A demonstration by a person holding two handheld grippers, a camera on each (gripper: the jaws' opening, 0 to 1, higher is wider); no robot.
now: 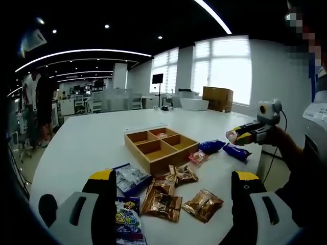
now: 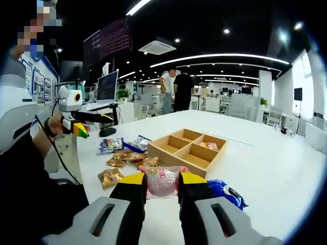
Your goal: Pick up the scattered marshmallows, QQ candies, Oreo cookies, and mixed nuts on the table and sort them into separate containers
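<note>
Jaws of the right gripper (image 2: pixel 157 185) pinch a pink candy packet (image 2: pixel 162 180), low in the frame; the left gripper (image 1: pixel 173 179) gapes wide and empty.

Held clear of the table (image 1: pixel 82 143), the packet is probably bound for the wooden tray (image 2: pixel 188 148) at centre. Left gripper view adds gold nut packets (image 1: pixel 203 204) and a marshmallow bag (image 1: pixel 126 218) between its jaws, with blue Oreo packs (image 1: pixel 212 146) right of the tray; the right gripper view shows the packet's print.
</note>
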